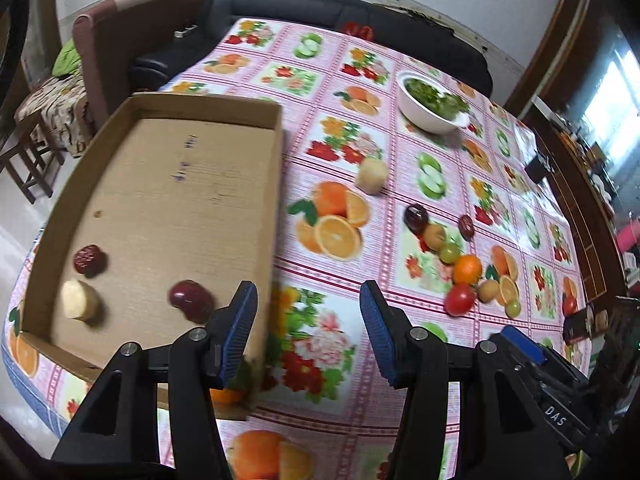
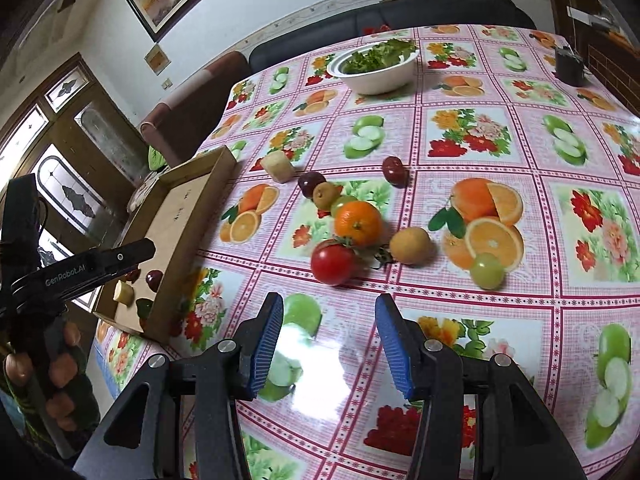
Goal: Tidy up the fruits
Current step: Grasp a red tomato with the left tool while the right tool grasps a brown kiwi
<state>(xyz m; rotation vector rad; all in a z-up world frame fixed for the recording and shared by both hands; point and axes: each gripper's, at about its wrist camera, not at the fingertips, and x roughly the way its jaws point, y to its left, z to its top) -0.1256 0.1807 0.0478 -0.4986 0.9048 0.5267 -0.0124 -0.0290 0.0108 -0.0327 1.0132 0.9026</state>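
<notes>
A shallow cardboard tray (image 1: 276, 184) lies at the table's left; in it are a dark red plum (image 1: 191, 298), a wrinkled red fruit (image 1: 90, 259) and a pale chunk (image 1: 80, 300). My left gripper (image 1: 308, 292) is open and empty above the tray's right wall. On the cloth lies a cluster of loose fruit: a tomato (image 2: 333, 262), an orange (image 2: 358, 223), a brown round fruit (image 2: 411, 245), a green grape (image 2: 487, 270), a plum (image 2: 311, 184) and a pale chunk (image 2: 277, 167). My right gripper (image 2: 330, 300) is open and empty, just short of the tomato.
A white bowl (image 2: 376, 80) of greens stands at the far side, with a dark box (image 2: 568, 66) to its right. The tablecloth's printed fruit can pass for real fruit. A person's hand (image 2: 60, 360) holds the left tool. Sofas stand beyond the table.
</notes>
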